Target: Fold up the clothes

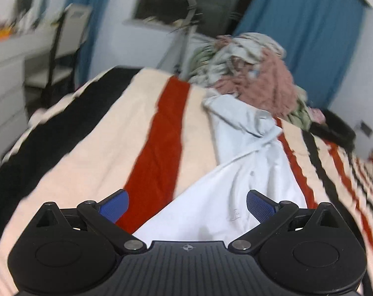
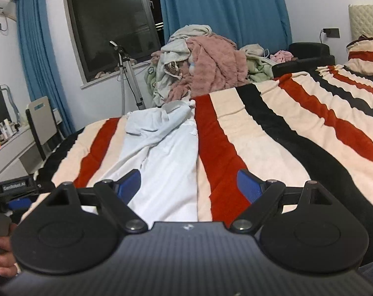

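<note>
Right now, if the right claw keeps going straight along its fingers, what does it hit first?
Most likely the white garment spread on the striped blanket. The right claw is open and empty, angled down over the garment's near end. Depth is unclear, so it could land on its right edge.

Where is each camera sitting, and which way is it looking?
Left wrist view: sits on the left tool, looks along the striped bed over the white garment toward the clothes pile; only its own open fingers show.
Right wrist view: sits on the right tool, faces the same way; its open fingers and the person's hand holding the other tool show.
Both share: bed, white garment, clothes pile, blue curtains, tripod.
</note>
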`<action>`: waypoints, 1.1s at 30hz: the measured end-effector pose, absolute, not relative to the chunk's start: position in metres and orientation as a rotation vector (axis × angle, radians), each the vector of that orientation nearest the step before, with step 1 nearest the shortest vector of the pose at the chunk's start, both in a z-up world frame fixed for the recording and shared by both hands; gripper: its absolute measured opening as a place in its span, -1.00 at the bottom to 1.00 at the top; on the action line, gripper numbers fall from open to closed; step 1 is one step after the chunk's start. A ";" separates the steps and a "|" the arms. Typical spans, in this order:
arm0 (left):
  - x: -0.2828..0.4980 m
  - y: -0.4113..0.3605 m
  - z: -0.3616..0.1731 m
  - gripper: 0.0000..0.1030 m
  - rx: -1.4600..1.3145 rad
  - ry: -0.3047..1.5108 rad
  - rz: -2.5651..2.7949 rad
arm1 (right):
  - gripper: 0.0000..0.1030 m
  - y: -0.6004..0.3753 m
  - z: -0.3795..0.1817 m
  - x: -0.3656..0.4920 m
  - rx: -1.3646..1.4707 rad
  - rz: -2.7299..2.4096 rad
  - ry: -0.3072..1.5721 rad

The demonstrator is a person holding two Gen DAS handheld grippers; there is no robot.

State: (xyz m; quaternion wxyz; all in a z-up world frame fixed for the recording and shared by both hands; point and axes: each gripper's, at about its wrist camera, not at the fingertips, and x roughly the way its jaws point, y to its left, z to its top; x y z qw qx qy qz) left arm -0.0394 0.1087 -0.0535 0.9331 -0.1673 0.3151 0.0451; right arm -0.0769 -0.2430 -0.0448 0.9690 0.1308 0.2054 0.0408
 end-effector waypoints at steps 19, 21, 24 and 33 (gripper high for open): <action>-0.034 0.142 -0.090 -0.91 -0.494 0.922 0.277 | 0.67 -0.322 -0.055 -0.118 0.515 0.119 0.454; -0.046 0.125 -0.074 -0.92 -0.401 0.845 0.261 | 0.67 -0.322 -0.055 -0.120 0.516 0.128 0.450; -0.080 0.089 -0.044 -0.93 -0.272 0.682 0.147 | 0.67 -0.322 -0.055 -0.122 0.516 0.136 0.447; -0.162 -0.041 -0.026 -0.96 -0.048 0.561 -0.363 | 0.67 -0.326 -0.061 -0.119 0.559 0.153 0.461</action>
